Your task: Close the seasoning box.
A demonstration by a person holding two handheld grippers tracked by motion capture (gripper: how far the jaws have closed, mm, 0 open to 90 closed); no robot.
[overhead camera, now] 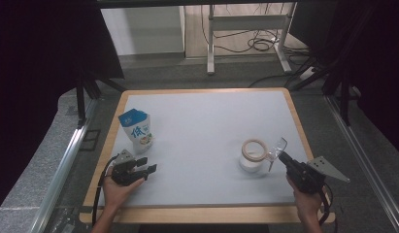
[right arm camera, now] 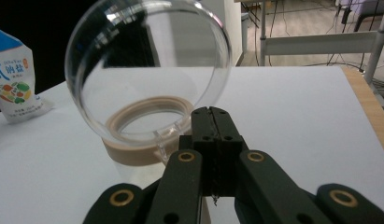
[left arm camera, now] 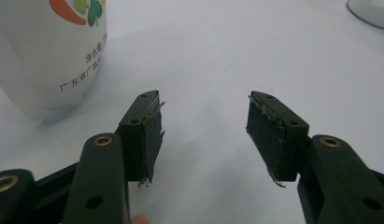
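A clear round lid (overhead camera: 277, 147) is tilted up on edge beside the right of a jar with a beige rim (overhead camera: 253, 155). My right gripper (overhead camera: 283, 156) is shut on the lid's small clear tab. In the right gripper view the lid (right arm camera: 147, 70) stands before the shut jaws (right arm camera: 210, 114), and the jar rim (right arm camera: 133, 156) shows through it. A blue-and-white pouch (overhead camera: 136, 128) stands upright at the left. My left gripper (overhead camera: 147, 165) lies low on the mat just in front of the pouch, open. Nothing sits between its pads (left arm camera: 203, 126); the pouch (left arm camera: 45, 51) is to their upper left.
A white mat covers the table, with a wooden border (overhead camera: 207, 213) around it. Black drapes hang at both sides. A metal frame with cables (overhead camera: 245, 43) stands on the floor beyond the far edge. The jar's base (left arm camera: 372, 11) shows at the top right of the left gripper view.
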